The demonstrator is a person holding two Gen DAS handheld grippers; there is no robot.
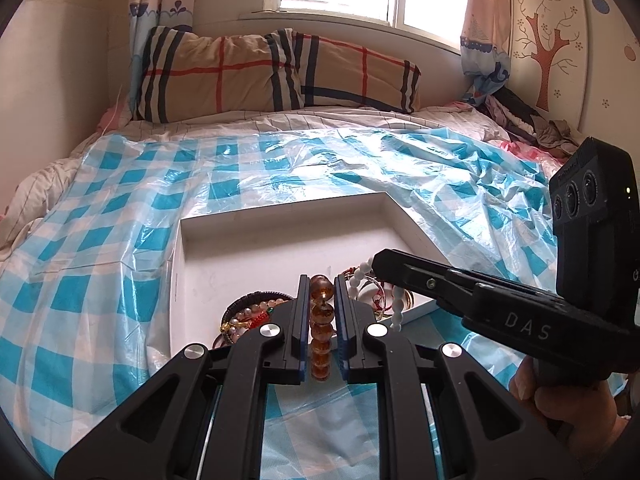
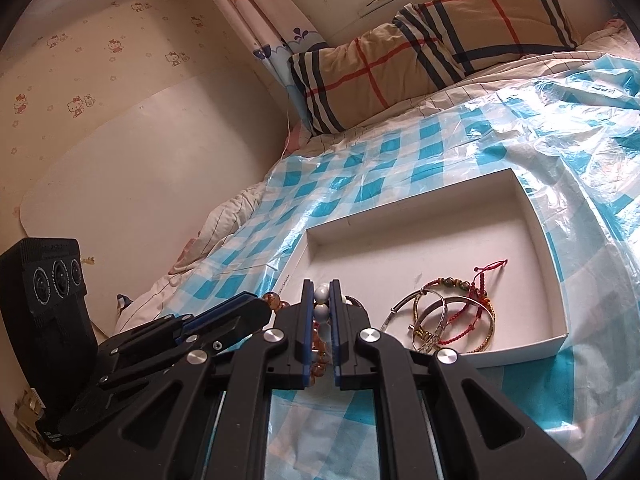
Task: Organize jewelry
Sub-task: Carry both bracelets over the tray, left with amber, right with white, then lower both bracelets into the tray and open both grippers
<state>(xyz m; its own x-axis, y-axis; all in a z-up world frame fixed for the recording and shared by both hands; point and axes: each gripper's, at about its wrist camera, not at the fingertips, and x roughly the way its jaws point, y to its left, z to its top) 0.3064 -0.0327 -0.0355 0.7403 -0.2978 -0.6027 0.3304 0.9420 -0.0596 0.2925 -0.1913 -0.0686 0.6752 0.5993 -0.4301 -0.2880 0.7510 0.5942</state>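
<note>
- While both tools hang low over the near edge of the shallow white cardboard box point(image 1: 280, 216) in the middle of each frame, the left tool point(image 1: 322, 308) is clamped on a string of round amber-brown beads point(image 1: 322, 314).
- The right tool point(image 2: 323, 312) is pinched tight on a string of round white beads point(image 2: 321, 293), which dangles from its tip at centre right of the left wrist view.
- Metal bangles and red cord bracelets point(image 2: 448, 316) lie in the box's lower right corner in the right wrist view.
- The box rests on a blue-and-white checked plastic sheet point(image 1: 120, 216) spread over the bed.
</note>
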